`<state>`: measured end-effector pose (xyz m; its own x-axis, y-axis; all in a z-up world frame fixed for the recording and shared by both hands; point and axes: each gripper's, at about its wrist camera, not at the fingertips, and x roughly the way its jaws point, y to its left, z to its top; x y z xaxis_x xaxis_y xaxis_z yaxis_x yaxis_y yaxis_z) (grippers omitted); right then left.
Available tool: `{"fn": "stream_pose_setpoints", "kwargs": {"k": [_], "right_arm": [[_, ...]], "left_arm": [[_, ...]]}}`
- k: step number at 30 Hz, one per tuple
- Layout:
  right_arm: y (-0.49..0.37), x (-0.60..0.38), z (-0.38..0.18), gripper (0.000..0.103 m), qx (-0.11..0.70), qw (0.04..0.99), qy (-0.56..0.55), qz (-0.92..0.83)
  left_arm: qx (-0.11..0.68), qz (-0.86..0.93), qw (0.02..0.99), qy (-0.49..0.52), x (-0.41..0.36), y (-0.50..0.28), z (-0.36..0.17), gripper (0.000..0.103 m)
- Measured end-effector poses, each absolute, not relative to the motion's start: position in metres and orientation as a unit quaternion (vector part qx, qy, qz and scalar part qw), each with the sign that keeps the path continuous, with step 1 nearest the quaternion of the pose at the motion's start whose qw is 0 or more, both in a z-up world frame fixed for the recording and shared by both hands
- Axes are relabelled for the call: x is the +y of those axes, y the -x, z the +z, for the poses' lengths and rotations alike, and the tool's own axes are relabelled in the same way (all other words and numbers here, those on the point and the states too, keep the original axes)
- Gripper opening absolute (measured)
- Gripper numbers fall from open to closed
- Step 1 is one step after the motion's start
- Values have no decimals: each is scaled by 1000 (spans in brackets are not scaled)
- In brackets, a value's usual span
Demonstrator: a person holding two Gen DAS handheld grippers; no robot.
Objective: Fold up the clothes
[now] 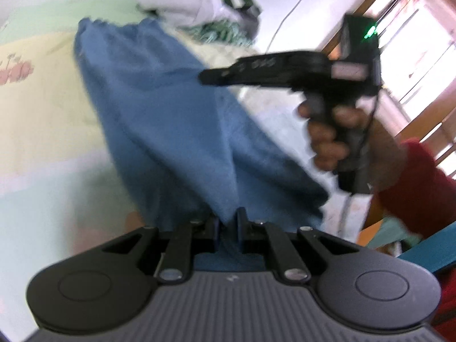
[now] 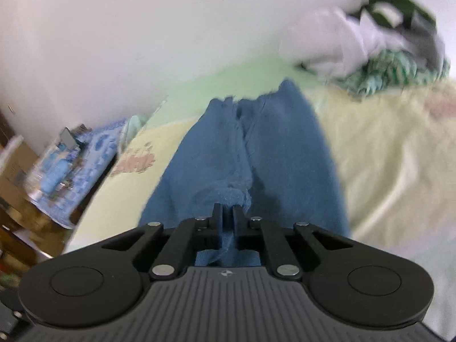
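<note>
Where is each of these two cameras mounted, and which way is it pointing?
Left wrist: rides on the left claw, looking down along it at the blue garment it pinches; the hand holding the right claw shows.
Right wrist: rides on the right claw, facing the same garment on the bed.
Shared: garment, bed, clothes pile.

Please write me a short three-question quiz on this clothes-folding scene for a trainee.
1. True or false: the left gripper is shut on the blue garment.
2. What lies beyond the garment's far end? A) a pile of clothes B) a laundry basket C) a pair of shoes
3. Fill in: the right gripper is shut on the ____ garment.

Key
1. True: blue cloth is pinched between the closed fingers.
2. A: the pile of clothes, white and green, sits on the bed.
3. Blue.
</note>
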<state>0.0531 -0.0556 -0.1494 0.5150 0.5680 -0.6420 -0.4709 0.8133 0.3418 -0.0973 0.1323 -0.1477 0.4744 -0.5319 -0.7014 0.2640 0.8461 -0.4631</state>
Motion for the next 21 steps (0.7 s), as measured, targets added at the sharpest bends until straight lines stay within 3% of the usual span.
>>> {"fn": "stream_pose_setpoints", "kwargs": {"k": [6, 10, 13, 18, 21], "right_arm": [[-40, -45, -164, 9, 405, 874, 16, 267], [-32, -43, -138, 28, 347, 897, 43, 269], [-33, -27, -125, 27, 309, 893, 50, 325], [-43, 25, -150, 23, 303, 855, 137, 398], [-55, 40, -172, 24, 339, 836, 182, 392]], "left_arm": [[467, -247, 834, 159, 141, 97, -162, 5], [456, -250, 846, 116, 142, 107, -145, 6], [440, -231, 865, 70, 147, 117, -126, 10], [426, -228, 876, 9, 141, 122, -108, 15], [432, -239, 870, 0, 135, 122, -112, 15]]}}
